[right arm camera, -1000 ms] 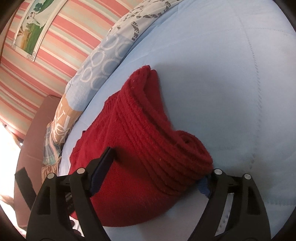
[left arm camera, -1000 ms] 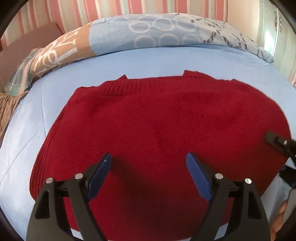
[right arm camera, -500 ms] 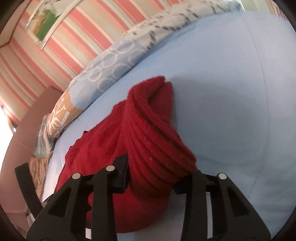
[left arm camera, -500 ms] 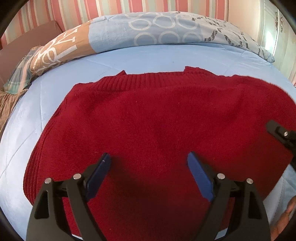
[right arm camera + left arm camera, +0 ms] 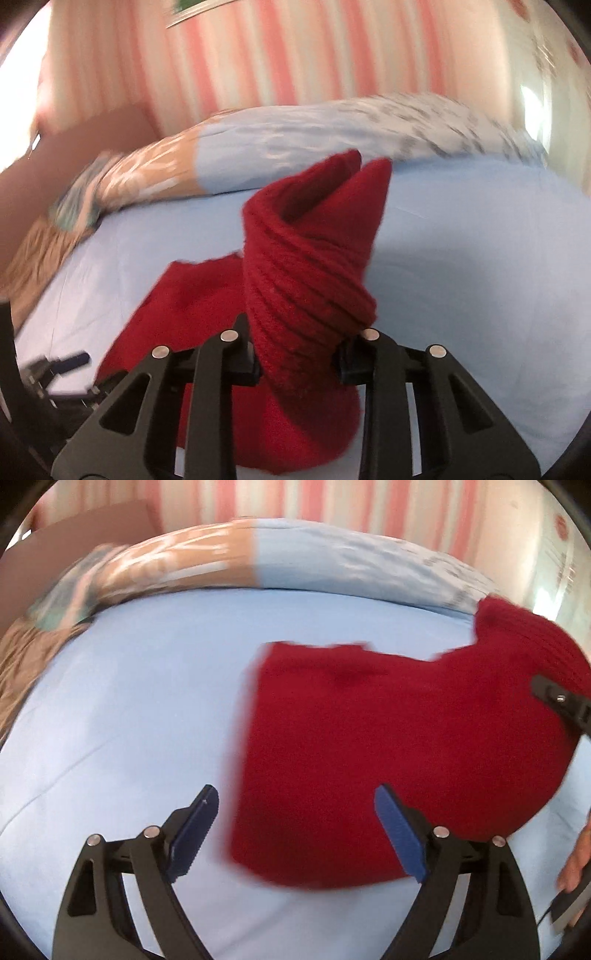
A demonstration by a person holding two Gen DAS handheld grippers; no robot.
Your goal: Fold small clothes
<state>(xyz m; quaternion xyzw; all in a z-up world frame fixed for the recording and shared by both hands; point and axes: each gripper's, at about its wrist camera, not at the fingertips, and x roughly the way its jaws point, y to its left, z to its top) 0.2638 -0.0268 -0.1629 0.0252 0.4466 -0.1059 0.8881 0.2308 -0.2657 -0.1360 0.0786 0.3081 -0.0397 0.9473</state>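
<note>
A dark red knitted sweater point(image 5: 388, 731) lies on the light blue bed sheet point(image 5: 129, 709). My left gripper point(image 5: 295, 794) hangs open above the sweater's left edge, one blue pad over the sheet and the other over the knit, with nothing held. The right gripper point(image 5: 299, 354) has its jaws closing on the bunched ribbed edge point(image 5: 306, 266) of the sweater, which stands up as a twisted roll above the sheet. In the left wrist view that raised edge point(image 5: 528, 642) shows at the far right beside a black finger point(image 5: 561, 701) of the right gripper.
A patterned blue and tan pillow point(image 5: 258, 554) lies along the far side of the bed, below a pink striped wall point(image 5: 258, 66). A brown headboard point(image 5: 74, 550) stands at the far left. A person's hand point(image 5: 576, 860) shows at the right edge.
My right gripper went from open around the sweater's ribbed edge to closed on it, rolled upright and lifted it. The left gripper swung left, so the sweater now sits to its right.
</note>
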